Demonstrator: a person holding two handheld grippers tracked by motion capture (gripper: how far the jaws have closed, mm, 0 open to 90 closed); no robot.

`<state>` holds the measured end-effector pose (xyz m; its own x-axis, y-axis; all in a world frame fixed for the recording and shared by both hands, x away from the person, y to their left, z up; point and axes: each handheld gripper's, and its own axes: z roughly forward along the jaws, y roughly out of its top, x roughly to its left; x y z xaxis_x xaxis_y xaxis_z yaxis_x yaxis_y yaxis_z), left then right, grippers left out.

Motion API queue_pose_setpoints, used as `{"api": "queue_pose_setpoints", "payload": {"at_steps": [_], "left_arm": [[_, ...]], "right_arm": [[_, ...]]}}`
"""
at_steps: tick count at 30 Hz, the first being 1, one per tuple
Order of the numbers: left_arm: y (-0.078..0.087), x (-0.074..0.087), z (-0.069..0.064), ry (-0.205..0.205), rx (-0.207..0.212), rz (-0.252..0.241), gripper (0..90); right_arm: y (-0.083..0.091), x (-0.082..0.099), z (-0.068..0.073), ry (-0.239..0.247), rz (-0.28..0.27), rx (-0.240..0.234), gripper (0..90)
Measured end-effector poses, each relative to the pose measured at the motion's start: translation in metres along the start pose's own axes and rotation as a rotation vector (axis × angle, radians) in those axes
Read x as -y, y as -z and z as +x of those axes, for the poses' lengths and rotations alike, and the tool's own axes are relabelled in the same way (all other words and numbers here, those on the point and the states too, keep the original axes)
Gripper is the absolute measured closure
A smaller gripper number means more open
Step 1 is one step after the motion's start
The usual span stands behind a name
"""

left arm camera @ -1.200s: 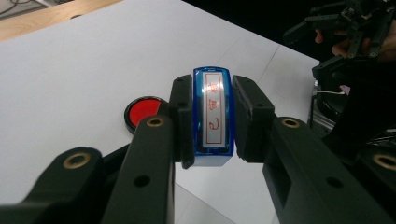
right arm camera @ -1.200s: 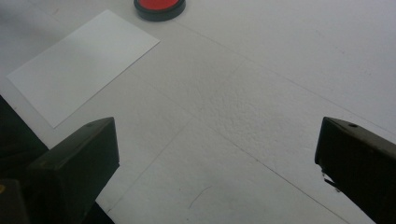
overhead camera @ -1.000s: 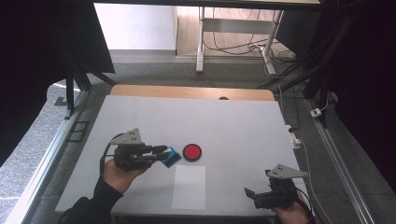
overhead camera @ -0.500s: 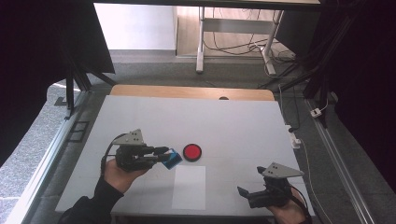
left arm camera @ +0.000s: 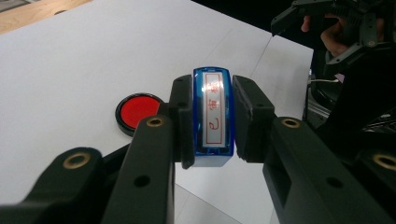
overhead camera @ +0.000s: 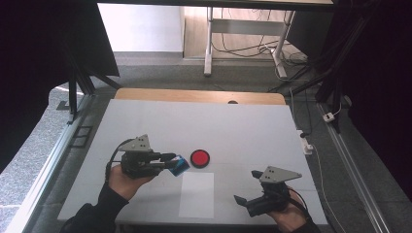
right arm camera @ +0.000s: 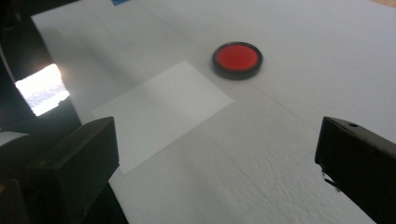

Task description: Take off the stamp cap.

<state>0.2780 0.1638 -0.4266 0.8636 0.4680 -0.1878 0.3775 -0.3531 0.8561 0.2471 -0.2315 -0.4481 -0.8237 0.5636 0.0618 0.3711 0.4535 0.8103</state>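
My left gripper (overhead camera: 174,163) is shut on a blue stamp (left arm camera: 212,112), whose white label with red characters faces the camera. The stamp hangs just left of a round red ink pad (overhead camera: 199,158) in a black case. A white sheet of paper (overhead camera: 197,194) lies flat below the pad, near the table's front edge. My right gripper (overhead camera: 246,186) stands open at the front right, jaws pointing left toward the paper. In the right gripper view its fingers (right arm camera: 74,158) frame the paper (right arm camera: 163,109) and the ink pad (right arm camera: 237,59), with nothing between them.
The white table top (overhead camera: 243,126) has a wooden strip (overhead camera: 194,95) along its far edge. Beyond it stand metal table legs and cables on the floor. Dark frames and rails flank both sides.
My right gripper has moved a little to the left along the front edge, toward the paper. The left gripper and the stamp have stayed in place.
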Motion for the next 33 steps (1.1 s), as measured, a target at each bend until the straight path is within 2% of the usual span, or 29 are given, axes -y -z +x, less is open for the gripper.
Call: {"api": "queue_pose_setpoints", "payload": {"at_steps": [4, 18, 27, 33], "left_arm": [[0.000, 0.000, 0.002, 0.003, 0.005, 0.000, 71.1], [-0.003, -0.001, 0.002, -0.015, 0.024, 0.002, 71.1], [-0.004, -0.001, 0.002, -0.016, 0.040, 0.001, 71.0], [-0.004, -0.001, 0.002, -0.017, 0.058, -0.003, 71.1]], "right_arm": [[-0.009, -0.005, 0.001, -0.007, -0.004, -0.048, 0.0], [-0.038, -0.021, 0.011, 0.029, 0.043, -0.065, 0.0], [-0.052, -0.030, 0.014, 0.016, 0.072, -0.116, 0.0], [-0.063, -0.037, 0.017, 0.039, 0.095, -0.138, 0.0]]}}
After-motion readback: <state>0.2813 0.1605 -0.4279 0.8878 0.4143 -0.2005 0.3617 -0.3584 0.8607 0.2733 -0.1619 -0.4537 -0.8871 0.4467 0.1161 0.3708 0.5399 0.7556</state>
